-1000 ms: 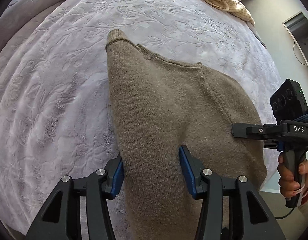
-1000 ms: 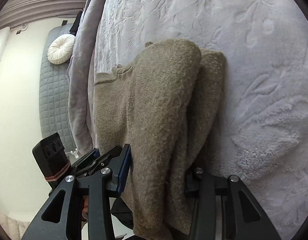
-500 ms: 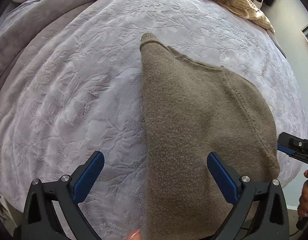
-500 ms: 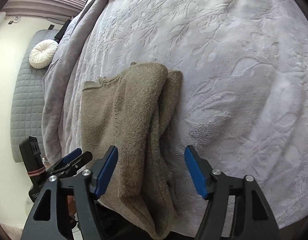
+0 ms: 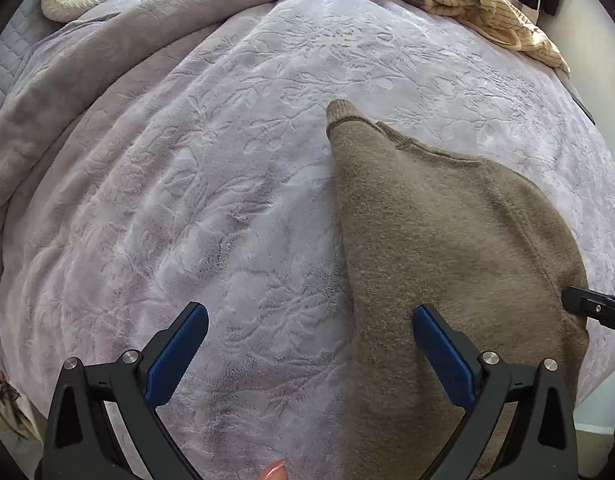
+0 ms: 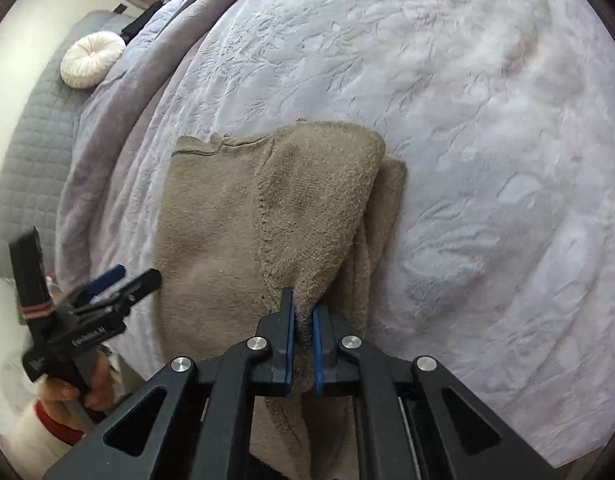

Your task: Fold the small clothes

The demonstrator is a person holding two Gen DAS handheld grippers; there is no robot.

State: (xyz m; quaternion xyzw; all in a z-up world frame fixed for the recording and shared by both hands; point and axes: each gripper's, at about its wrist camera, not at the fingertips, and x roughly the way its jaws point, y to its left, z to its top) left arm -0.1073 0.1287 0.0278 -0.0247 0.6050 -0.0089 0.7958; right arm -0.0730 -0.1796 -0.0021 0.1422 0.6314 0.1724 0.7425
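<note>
Brown sweater [image 6: 267,216] lies part-folded on lilac blanket [image 6: 487,120], near bed edge. Right gripper [image 6: 303,312] pinched tight on a raised fold of knit (lower hem area). Left gripper [image 5: 307,344] spread wide w/ nothing gripped, one pad over sweater's edge.

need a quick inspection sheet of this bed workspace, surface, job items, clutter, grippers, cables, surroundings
surface: pale lilac plush bedspread with embossed leaf pattern, covering the bed.
job's things: olive-brown knitted sweater, partly folded, lying near the bed's edge.
clutter: cream ribbed knit garment heaped at the far side, a darker garment beside it.
grippers: left gripper open wide, its right finger over the sweater, gripping nothing; right gripper shut on a pinched fold of the sweater.
cables: nothing seen.
surroundings: round white pleated cushion on grey quilted headboard.
</note>
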